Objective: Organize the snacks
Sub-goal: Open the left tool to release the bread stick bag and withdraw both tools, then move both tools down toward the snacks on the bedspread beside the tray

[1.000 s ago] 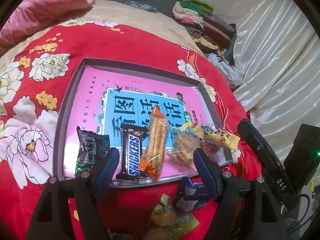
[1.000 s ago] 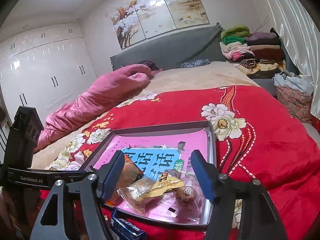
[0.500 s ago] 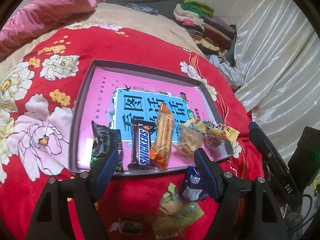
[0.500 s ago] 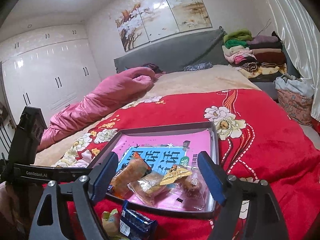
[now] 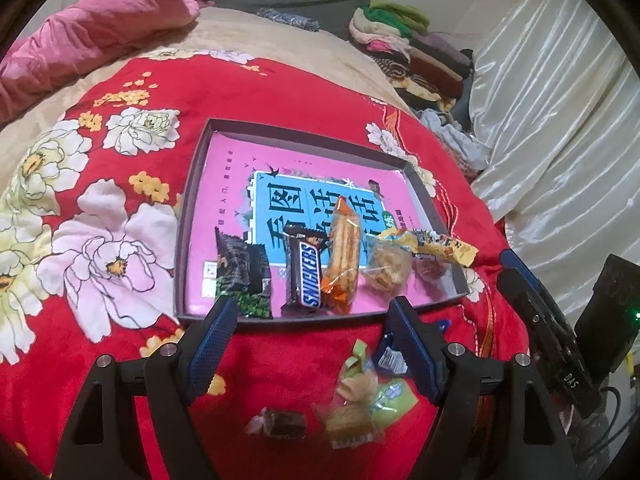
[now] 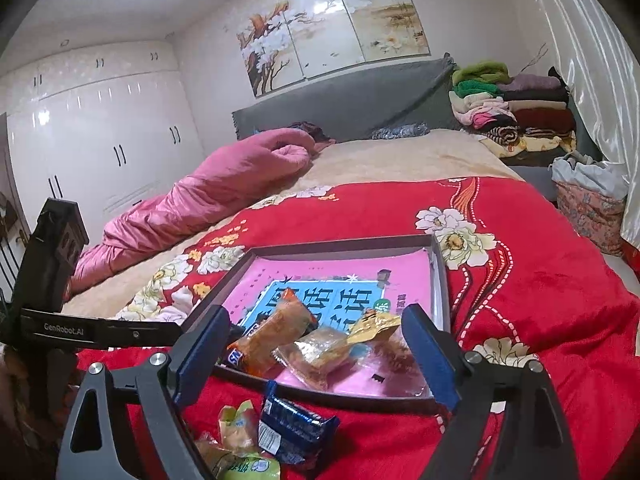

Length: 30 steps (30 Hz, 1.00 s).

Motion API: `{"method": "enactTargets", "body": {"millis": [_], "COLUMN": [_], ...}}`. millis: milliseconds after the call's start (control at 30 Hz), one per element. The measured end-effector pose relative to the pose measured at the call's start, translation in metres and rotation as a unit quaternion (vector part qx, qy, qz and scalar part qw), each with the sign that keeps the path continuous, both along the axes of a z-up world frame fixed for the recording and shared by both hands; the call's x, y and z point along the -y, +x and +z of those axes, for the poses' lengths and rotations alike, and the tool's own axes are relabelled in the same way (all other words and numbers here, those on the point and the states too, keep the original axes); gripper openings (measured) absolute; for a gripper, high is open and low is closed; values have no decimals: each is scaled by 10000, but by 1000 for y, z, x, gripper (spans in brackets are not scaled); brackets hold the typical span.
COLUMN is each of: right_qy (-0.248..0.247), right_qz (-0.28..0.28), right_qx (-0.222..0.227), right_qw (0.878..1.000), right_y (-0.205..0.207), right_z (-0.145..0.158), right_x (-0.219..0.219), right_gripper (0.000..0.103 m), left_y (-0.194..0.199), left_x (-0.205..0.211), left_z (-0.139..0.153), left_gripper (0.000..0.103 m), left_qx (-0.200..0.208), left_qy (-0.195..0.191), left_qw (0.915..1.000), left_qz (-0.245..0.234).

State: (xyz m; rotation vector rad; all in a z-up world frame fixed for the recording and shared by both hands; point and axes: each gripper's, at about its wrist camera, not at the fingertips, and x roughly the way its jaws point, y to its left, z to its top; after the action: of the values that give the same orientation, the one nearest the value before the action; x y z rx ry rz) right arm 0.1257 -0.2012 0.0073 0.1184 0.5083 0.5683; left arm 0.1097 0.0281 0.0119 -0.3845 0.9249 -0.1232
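Observation:
A grey-rimmed tray [image 5: 188, 216] lined with a pink book lies on the red flowered blanket. Along its near edge sit a dark green packet [image 5: 242, 276], a Snickers bar [image 5: 306, 276], an orange packet [image 5: 342, 256], a clear cracker packet [image 5: 386, 270] and a yellow packet [image 5: 432, 242]. Loose on the blanket in front lie a blue packet [image 6: 292, 428], green-yellow packets [image 5: 360, 396] and a brown candy [image 5: 280, 424]. My left gripper [image 5: 312, 312] hangs open over the tray's near rim, holding nothing. My right gripper [image 6: 316, 320] is opening, with nothing gripped between its pads.
A pink quilt [image 6: 208, 196] lies along the bed's left side. Folded clothes [image 6: 512, 108] are stacked at the headboard corner. Shiny curtains [image 5: 560, 120] hang on the right. White wardrobes [image 6: 100, 140] stand beyond the bed. The left gripper's body [image 6: 60, 320] shows at the right wrist view's left edge.
Both grippers have drawn back from the tray, bringing the loose snacks on the blanket into view. The right gripper's jaws have spread wider.

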Motion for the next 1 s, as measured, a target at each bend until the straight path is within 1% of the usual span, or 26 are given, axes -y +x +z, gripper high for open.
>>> {"method": "enactTargets", "body": {"millis": [367, 1000], "right_qy": [-186, -459], "right_qz": [26, 113], "right_qx": [-124, -357], "right_qw": [9997, 9982], "right_y": [-10, -17], "right_z": [-6, -16], "right_x": [-6, -14], "right_gripper": [88, 88], "left_y": [-14, -35], "left_x": [-5, 16], "left_z": [-3, -13], "left_gripper": [79, 79], "left_qx": [-73, -282], "left_qy": [35, 102], "left_qw": [9999, 9989], "left_qz": [-75, -360]}}
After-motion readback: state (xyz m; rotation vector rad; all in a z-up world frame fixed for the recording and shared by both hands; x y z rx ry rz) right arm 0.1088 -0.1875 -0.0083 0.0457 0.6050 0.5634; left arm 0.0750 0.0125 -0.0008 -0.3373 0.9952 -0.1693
